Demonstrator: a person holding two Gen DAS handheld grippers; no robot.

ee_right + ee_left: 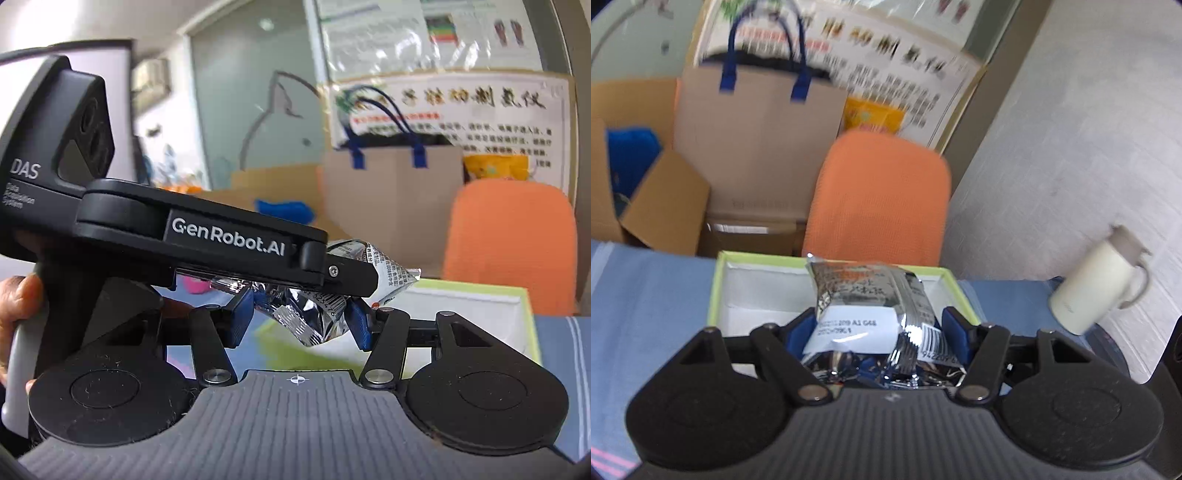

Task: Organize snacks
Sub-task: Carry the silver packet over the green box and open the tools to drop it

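Note:
My left gripper (882,332) is shut on a silver foil snack packet (871,306) with a white label and a barcode. It holds the packet above a shallow white box with a lime-green rim (716,280) on the blue cloth. In the right wrist view the left gripper body (207,236) crosses the frame from the left, and the packet (310,317) sits between my right gripper's blue pads (242,317). My right gripper (301,321) looks closed against the packet's lower part. The green-rimmed box (524,306) lies behind and below.
An orange chair back (882,199) stands behind the table. A brown paper bag with blue handles (757,140) and an open cardboard box (635,184) stand further back. A cream lidded mug (1097,284) is at the right. A blue striped cloth (646,295) covers the table.

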